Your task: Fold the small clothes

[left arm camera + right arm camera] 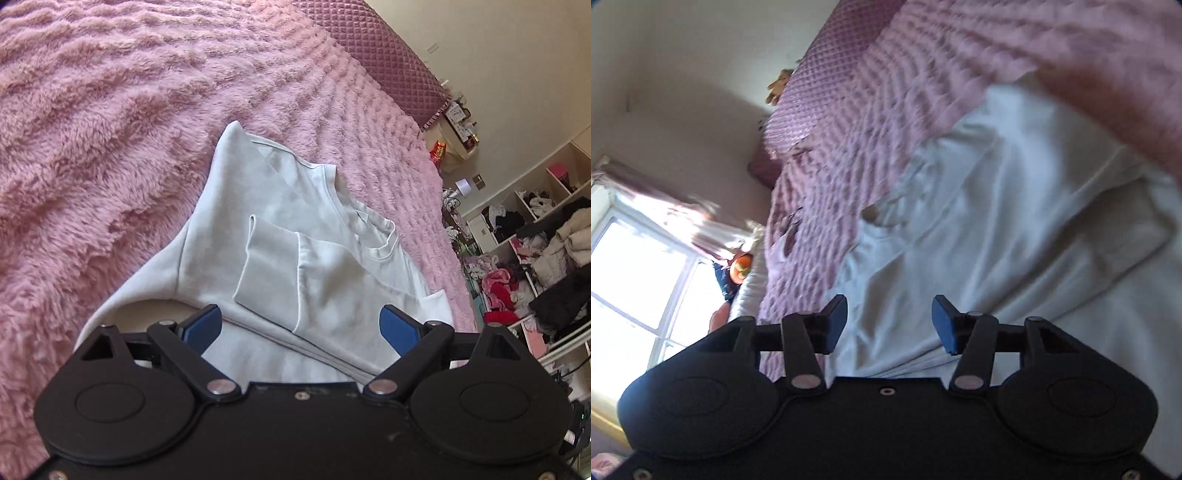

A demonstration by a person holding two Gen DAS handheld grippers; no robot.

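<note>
The white top (295,236) lies soft and light on the bed (110,129), sleeve folded in. Both grippers, left (301,326) and right (889,321), hover with jaws open, empty; a hem corner looks the best place to pinch.

I see a pink fluffy bedspread (147,110), quilted mauve headboard (388,48), cream walls (517,55) — cluttered open shelves (535,229), sunlit window (639,280) with pink curtain (665,210).

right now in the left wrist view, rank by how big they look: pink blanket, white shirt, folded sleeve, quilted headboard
1. pink blanket, fills most of the frame
2. white shirt
3. quilted headboard and folded sleeve look about alike; the headboard is much farther from the camera, so its apparent size misleads.
</note>
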